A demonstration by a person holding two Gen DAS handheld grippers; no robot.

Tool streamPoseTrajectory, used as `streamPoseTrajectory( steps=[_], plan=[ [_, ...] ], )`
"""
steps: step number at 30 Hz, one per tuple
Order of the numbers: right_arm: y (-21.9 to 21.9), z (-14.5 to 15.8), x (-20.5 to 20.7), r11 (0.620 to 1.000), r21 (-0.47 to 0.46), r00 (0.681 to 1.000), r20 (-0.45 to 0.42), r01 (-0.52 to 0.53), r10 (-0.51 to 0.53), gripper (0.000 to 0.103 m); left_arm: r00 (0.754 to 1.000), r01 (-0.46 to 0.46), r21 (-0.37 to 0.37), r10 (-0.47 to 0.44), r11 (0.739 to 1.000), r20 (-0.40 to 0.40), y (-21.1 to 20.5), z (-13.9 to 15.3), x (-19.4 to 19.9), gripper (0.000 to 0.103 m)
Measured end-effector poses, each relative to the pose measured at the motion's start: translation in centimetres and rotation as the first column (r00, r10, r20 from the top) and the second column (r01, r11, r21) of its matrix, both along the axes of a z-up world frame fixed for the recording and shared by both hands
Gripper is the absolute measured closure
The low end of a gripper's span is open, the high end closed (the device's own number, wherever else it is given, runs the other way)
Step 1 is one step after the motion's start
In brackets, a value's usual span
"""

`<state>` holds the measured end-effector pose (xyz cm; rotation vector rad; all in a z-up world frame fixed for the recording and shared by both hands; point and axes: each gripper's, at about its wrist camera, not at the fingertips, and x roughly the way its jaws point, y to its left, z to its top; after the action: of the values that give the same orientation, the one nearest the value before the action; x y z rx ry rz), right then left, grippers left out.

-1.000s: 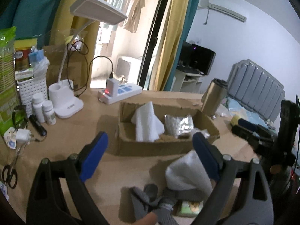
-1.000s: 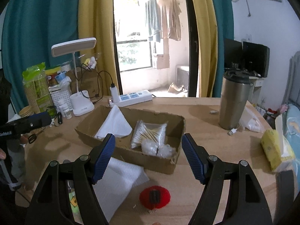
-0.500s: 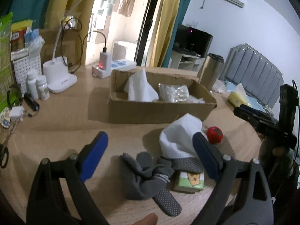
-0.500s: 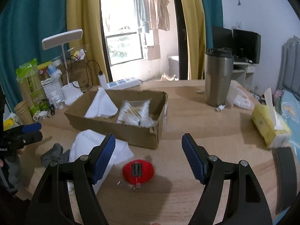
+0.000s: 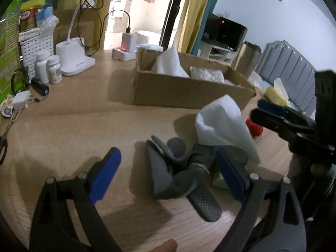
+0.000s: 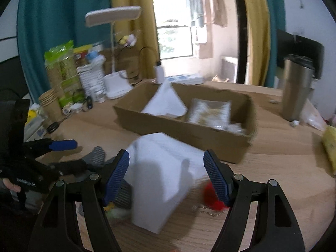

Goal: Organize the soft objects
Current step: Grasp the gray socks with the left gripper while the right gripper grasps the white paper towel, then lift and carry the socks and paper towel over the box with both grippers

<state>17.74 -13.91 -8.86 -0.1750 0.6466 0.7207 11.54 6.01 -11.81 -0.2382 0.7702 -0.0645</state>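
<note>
I am looking across the wooden table (image 5: pixel 63 126), which is carrying everything here. The open cardboard box (image 5: pixel 189 90) is sitting toward its middle, with a white cloth standing up in its left part and clear plastic packets lying in its right part. In front of the box, a loose white cloth (image 6: pixel 166 168) is lying bunched on the table — it is overlapping the grey socks (image 5: pixel 174 172) on one side and sitting just beside a small red object (image 5: pixel 255 129) on the other. My left gripper (image 5: pixel 168 174) is hanging over the socks with its fingers standing wide apart; the socks are lying between the blue pads, but the pads are not pressing on them. My right gripper (image 6: pixel 167 176) is hanging over the white cloth, its fingers spread nearly as wide and gripping nothing — the cloth is filling the gap between them. The right wrist view is blurred.
</note>
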Motion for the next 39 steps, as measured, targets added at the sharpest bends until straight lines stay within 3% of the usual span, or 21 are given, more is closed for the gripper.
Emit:
streamPoseTrajectory(
  steps=[7,17,23,25,27,33,39],
  plan=[
    [2.7,-1.7,1.1,0.999,-0.05,0.999,-0.046,-0.015,0.013,0.026,0.998,0.033,0.047,-0.031,0.998,-0.046,-1.0,-1.0,0.3,0.01],
    [3.2,-3.1,2.2,0.997,-0.071,0.993,-0.12,-0.007,-0.002,0.027,0.992,0.06,0.104,-0.048,0.993,-0.121,-2.4,-2.2,1.1,0.011],
    [3.3,-3.5,2.2,0.997,-0.076,0.992,-0.127,-0.017,0.008,0.041,0.99,0.076,0.12,-0.061,0.99,-0.124,-2.9,-2.3,1.1,0.011],
    [3.4,-3.5,2.2,0.997,-0.076,0.992,-0.127,-0.017,0.007,0.054,0.991,0.082,0.12,-0.068,0.989,-0.119,-3.0,-2.2,1.1,0.011],
    [3.3,-3.5,2.3,0.997,-0.077,0.992,-0.127,-0.01,0.001,0.066,0.99,0.093,0.118,-0.08,0.989,-0.115,-3.1,-2.2,1.0,0.023],
    [3.0,-3.2,2.2,0.999,-0.043,0.99,-0.139,-0.024,0.018,0.079,0.99,0.107,0.122,-0.094,0.987,-0.105,-3.2,-2.1,0.6,0.042],
    [2.7,-2.8,2.0,1.0,-0.009,0.992,-0.125,-0.027,0.026,0.09,0.989,0.141,0.124,-0.132,0.982,-0.073,-3.6,-1.9,0.1,0.049]
  ],
)
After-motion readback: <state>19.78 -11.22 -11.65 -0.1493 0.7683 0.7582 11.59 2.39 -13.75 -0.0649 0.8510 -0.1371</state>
